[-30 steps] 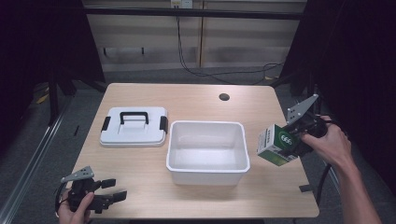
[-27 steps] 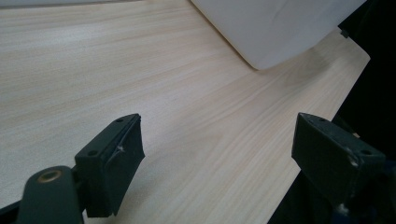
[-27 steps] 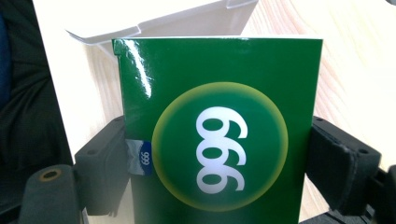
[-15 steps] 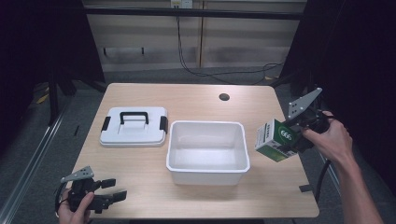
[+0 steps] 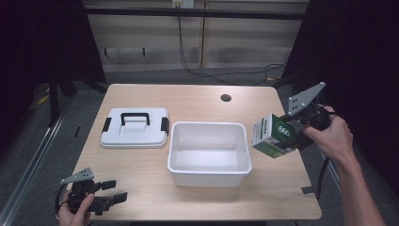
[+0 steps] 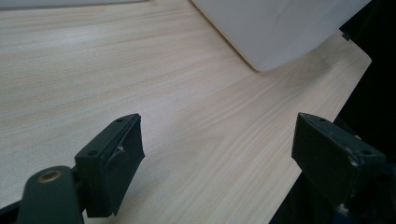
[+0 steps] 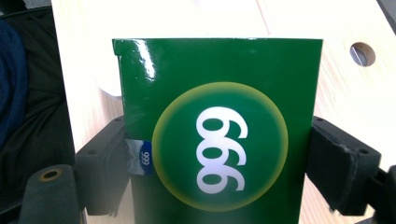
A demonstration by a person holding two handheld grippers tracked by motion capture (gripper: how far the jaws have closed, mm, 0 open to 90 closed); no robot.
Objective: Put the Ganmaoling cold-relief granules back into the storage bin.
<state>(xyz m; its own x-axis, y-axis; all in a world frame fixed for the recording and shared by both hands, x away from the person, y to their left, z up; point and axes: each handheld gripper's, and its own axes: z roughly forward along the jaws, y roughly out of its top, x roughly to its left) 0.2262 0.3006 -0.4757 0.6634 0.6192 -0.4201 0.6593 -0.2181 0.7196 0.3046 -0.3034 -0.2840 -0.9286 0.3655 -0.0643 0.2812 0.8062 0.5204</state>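
Green and glossy, the small carton [image 5: 274, 136] with the white "999" roundel sits clamped between the jaws of the right gripper [image 5: 292, 133], which holds it tilted in the air at the right of the high view, just beside the right rim of the white bin [image 5: 209, 172] and off the table [image 5: 197, 99]. In the right gripper view the two black pads [image 7: 334, 161] press on the carton's [image 7: 219, 135] opposite sides, so the grip looks firm. Judging by this, the pick-up is done and the placing is left: the bin's inside shows bare, and the carton has yet to cross its rim and be let go. At centre left of the high view the white lid [image 5: 135, 127] with its black handle lies flat on the table beside the bin, so closing the bin probably remains too. At lower left, the left gripper [image 5: 114, 197] rests low at the table's near edge with jaws spread and nothing between them; the left gripper view shows bare wood between its pads [image 6: 114, 161].
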